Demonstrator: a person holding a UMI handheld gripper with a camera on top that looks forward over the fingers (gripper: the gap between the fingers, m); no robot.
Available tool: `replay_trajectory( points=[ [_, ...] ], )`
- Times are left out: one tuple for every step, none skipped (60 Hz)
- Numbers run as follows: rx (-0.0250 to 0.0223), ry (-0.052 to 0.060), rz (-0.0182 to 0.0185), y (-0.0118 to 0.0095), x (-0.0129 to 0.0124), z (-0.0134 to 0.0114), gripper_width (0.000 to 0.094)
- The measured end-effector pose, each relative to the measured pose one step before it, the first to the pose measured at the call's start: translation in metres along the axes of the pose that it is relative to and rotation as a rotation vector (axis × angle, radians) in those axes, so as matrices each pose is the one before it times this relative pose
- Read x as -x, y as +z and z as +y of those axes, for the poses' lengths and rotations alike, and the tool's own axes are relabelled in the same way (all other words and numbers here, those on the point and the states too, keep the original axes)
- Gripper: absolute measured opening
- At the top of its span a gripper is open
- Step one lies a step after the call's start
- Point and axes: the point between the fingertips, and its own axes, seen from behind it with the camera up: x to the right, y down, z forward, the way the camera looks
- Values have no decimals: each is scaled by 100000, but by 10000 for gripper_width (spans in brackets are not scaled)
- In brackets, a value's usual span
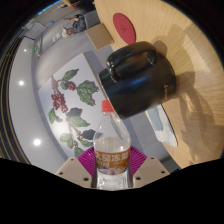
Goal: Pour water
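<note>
My gripper (111,172) is pinching the water bottle (111,150), long axis pointing away from me, red cap far end. Black mug (137,80) sits just beyond, slightly right, on the surface (190,50).

Bottle in my grip, mug ahead

My gripper (111,168) clamps a clear red-capped bottle (111,145) between both pads; the black mug (137,78) sits just beyond on the wooden table (190,60).
</note>
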Motion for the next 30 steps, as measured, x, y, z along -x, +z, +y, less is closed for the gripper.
replay_trajectory(
  points=[
    [189, 553, 93, 81, -2, 40, 410],
    [2156, 1640, -199, -2019, -611, -698, 410],
    [-1986, -922, 450, 2222, 531, 781, 410],
    [227, 177, 252, 0, -13, 123, 409],
    [201, 91, 304, -21, -44, 60, 411],
    [92, 86, 273, -19, -60, 66, 410],
    [186, 88, 168, -17, -24, 55, 409],
    [143, 117, 139, 16, -29, 20, 408],
    [2111, 1350, -245, -2250, -578, -430, 408],
    [144, -178, 154, 444, -79, -294, 409],
    [-1490, -906, 501, 1779, 700, 841, 410],
    [438, -483, 249, 143, -13, 81, 408],
    [523, -613, 409, 116, -10, 94, 408],
    [600, -646, 499, 108, -12, 73, 408],
    [605, -723, 588, 85, 22, 102, 409],
    [2526, -238, 60, -1514, -723, -809, 408],
    [1186, -1208, 278, 104, 179, 193, 409],
    [1452, -1316, -59, 31, 481, 309, 410],
    [1719, -1544, -725, 110, 629, 350, 410],
    [1813, -2142, -1442, 90, 887, 274, 409],
    [1957, -3159, -1916, 43, 1235, 344, 408],
    [1846, -3948, -1664, -921, 1931, 1302, 408],
    [971, -6636, -1413, 851, 1259, -602, 406],
    [1028, -6763, -1868, 42, 1238, -111, 405],
    [1245, -6273, -2673, -749, 1332, 304, 407],
    [205, -7898, -1787, -27, 1347, -573, 405],
    [-375, -9024, -1570, 306, 956, -1122, 408],
    [-580, -9255, -1639, -4, 1070, -1041, 407],
    [-1077, -9754, -1245, -103, 939, -1240, 408],
    [-1423, -10235, -581, 191, 194, -1767, 411]
  ],
)
